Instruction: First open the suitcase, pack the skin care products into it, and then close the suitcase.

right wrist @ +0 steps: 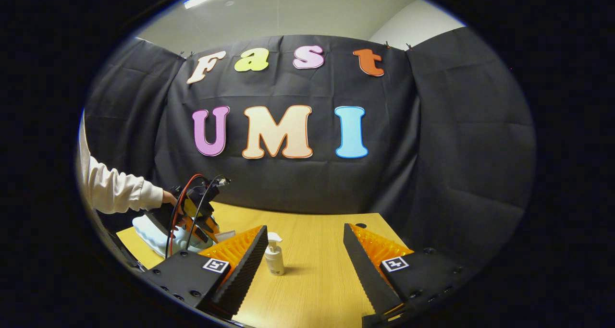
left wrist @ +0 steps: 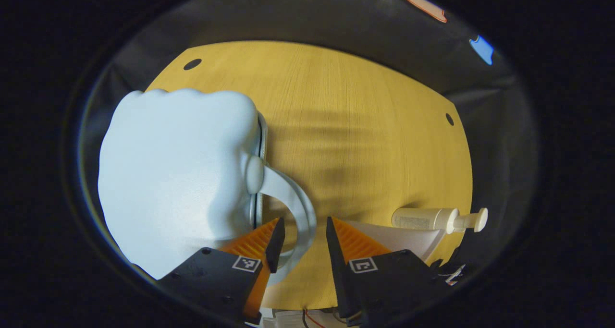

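Left gripper view: left claw (left wrist: 304, 232) open around closed suitcase (left wrist: 178, 174) handle (left wrist: 295, 208); right claw (right wrist: 303, 251) open, empty.

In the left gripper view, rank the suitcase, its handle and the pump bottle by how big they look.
1. Suitcase, by far.
2. Handle.
3. Pump bottle, though it lies farther from the camera, so handle versus bottle is unsure.

My pale blue suitcase (left wrist: 173, 179) lies closed on the wooden table (left wrist: 365, 126), a cream pump bottle (left wrist: 439, 219) standing near it.
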Tool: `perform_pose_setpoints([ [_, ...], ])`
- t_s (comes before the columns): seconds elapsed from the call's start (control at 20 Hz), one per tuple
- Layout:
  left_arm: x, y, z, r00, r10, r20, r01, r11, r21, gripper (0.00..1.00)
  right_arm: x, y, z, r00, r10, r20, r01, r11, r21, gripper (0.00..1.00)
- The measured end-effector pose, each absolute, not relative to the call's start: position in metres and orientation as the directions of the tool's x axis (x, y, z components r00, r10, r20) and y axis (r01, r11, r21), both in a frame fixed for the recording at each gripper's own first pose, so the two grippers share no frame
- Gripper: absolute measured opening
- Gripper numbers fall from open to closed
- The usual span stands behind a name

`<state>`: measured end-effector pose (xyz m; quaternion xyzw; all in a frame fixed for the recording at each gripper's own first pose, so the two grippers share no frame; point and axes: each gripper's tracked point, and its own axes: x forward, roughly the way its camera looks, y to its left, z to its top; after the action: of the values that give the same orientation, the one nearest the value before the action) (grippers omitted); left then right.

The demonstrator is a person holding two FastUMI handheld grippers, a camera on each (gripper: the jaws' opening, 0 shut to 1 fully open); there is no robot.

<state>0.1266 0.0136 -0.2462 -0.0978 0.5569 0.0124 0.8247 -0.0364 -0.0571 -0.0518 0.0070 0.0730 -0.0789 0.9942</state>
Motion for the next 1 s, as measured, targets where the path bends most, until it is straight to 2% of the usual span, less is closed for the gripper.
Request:
perform_pose_setpoints([
  [0.05,0.128,0.013,-0.251,0.365,-0.082,-0.927,-0.131,0.982,-0.139,0.54,-0.039,-0.060,-0.052,0.976,-0.161,-0.148,0.164,0.987,0.004,0.99],
  [0.15,0.131,0.018,-0.258,0.350,-0.053,-0.935,-0.128,0.986,-0.104,0.46,-0.041,-0.064,-0.053,0.974,-0.173,-0.147,0.175,0.985,0.002,0.99],
  [0.2,0.132,0.018,-0.260,0.340,-0.046,-0.939,-0.122,0.988,-0.093,0.39,-0.041,-0.065,-0.052,0.973,-0.178,-0.146,0.180,0.984,0.001,0.99],
  [0.25,0.132,0.018,-0.263,0.333,-0.042,-0.942,-0.113,0.990,-0.085,0.39,-0.042,-0.067,-0.053,0.972,-0.183,-0.147,0.185,0.983,0.001,0.99],
  [0.35,0.134,0.018,-0.267,0.322,-0.036,-0.946,-0.101,0.992,-0.072,0.31,-0.042,-0.067,-0.055,0.971,-0.186,-0.150,0.189,0.982,0.004,0.99],
  [0.75,0.133,0.015,-0.283,0.259,-0.060,-0.964,-0.111,0.990,-0.092,0.22,-0.039,-0.075,-0.056,0.967,-0.205,-0.150,0.206,0.978,-0.010,0.99],
  [0.8,0.134,0.014,-0.283,0.256,-0.069,-0.964,-0.114,0.988,-0.101,0.14,-0.039,-0.075,-0.055,0.967,-0.207,-0.151,0.209,0.978,-0.007,0.99],
  [1.0,0.133,0.010,-0.276,0.262,-0.116,-0.958,-0.144,0.977,-0.157,0.03,-0.037,-0.076,-0.055,0.967,-0.207,-0.149,0.208,0.978,-0.013,0.99],
])
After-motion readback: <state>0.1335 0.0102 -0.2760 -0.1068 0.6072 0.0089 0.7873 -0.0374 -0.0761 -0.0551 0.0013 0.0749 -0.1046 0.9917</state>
